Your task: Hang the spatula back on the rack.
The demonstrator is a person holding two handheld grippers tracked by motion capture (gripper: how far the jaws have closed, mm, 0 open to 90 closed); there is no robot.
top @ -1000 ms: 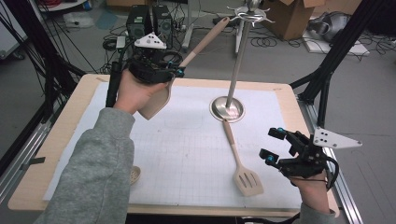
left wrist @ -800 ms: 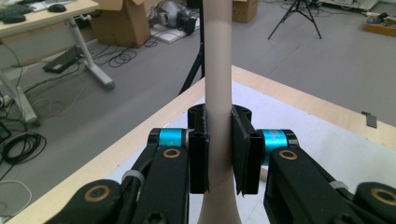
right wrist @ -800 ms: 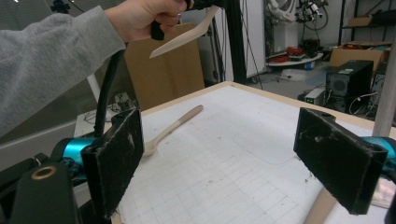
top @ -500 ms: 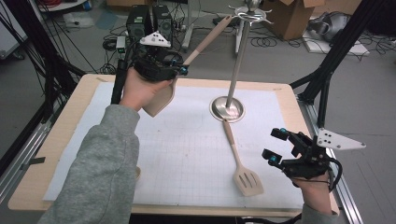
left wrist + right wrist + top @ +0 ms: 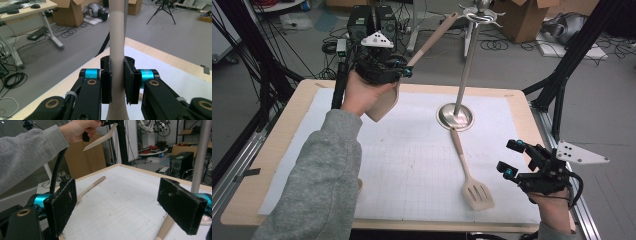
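Left gripper (image 5: 404, 67) fingers clamping raised, seemingly solid spatula (image 5: 384, 100), right gripper (image 5: 511, 159) fingers apart.

Colours all the way here — the table (image 5: 517, 102) is pale wood at the rim, and over it lies a white mat (image 5: 412, 160) ruled with a fine grey grid. The slotted spatula (image 5: 471, 175) lying on it is beige from handle to blade, and so is the spatula (image 5: 384, 97) held up high, the same soft tan. The stand (image 5: 462, 75) gleams silver, pole and round base alike. Left gripper (image 5: 117, 80) — black jaws, with bright blue cylinders at either side and brass-coloured pins. Right gripper (image 5: 125, 205) matches: black pads, blue beside them. A grey sleeve (image 5: 319, 185) on the arm, and the floor (image 5: 602, 110) is plain grey.
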